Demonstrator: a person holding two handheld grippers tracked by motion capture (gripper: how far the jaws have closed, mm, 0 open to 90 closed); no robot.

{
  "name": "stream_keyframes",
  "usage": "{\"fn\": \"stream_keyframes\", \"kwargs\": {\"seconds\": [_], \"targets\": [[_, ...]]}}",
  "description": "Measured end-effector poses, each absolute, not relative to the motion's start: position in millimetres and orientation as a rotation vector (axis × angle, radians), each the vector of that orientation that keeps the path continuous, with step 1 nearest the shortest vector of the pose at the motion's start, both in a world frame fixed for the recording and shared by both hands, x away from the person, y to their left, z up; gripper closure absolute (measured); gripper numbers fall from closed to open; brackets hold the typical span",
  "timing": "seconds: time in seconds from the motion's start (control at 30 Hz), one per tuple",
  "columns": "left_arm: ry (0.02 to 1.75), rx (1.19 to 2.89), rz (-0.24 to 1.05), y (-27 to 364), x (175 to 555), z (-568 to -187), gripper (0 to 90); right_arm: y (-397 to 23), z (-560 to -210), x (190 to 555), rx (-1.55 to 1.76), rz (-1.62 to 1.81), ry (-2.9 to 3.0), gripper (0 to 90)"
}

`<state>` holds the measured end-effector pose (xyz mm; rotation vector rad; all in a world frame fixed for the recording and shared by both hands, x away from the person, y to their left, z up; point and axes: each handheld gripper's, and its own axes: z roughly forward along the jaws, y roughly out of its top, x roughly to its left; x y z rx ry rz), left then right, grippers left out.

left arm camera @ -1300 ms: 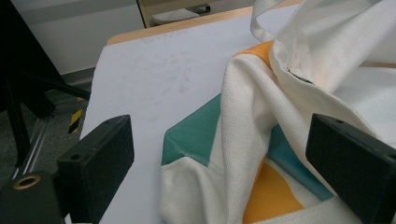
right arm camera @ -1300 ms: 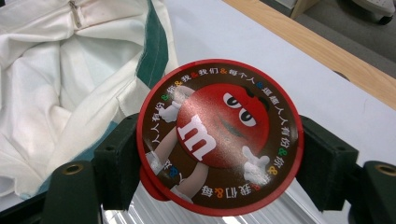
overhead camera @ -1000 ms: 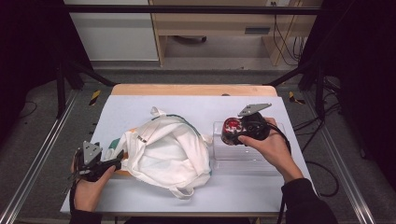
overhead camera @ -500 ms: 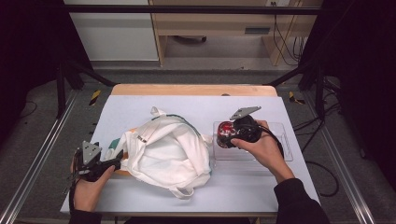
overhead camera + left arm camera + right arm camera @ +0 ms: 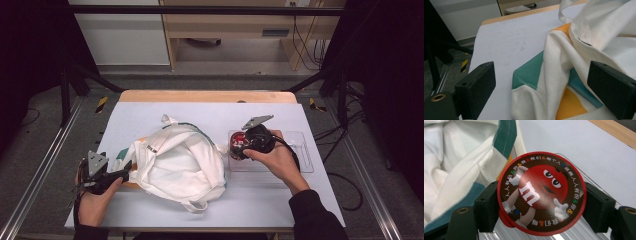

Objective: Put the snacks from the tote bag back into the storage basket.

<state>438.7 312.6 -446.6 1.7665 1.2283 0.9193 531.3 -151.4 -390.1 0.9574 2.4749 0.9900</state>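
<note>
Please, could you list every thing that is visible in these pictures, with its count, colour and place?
cloth bag: one, white with teal and orange patches, middle of the table.
round candy tub: one, red rim, brown lid with a red cartoon figure, between the right tool's jaws, over the tray.
clear plastic tray: one, transparent, right part of the table.
table: one, pale grey top with a wooden far edge.
left tool: one, black, at the bag's left edge, jaws apart with cloth between them.
right tool: one, black, jaws against the tub's sides.
hands: two, left hand, right hand.
</note>
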Motion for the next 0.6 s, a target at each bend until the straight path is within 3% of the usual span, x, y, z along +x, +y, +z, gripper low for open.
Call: {"fn": "stream_keyframes", "kwargs": {"seconds": [0.6], "targets": [[1.227,1.769,0.917,312.5,438.8,-446.6,8.0,-148.2,-396.0,534.0,0.963,0.941,2.488,26.0]]}}
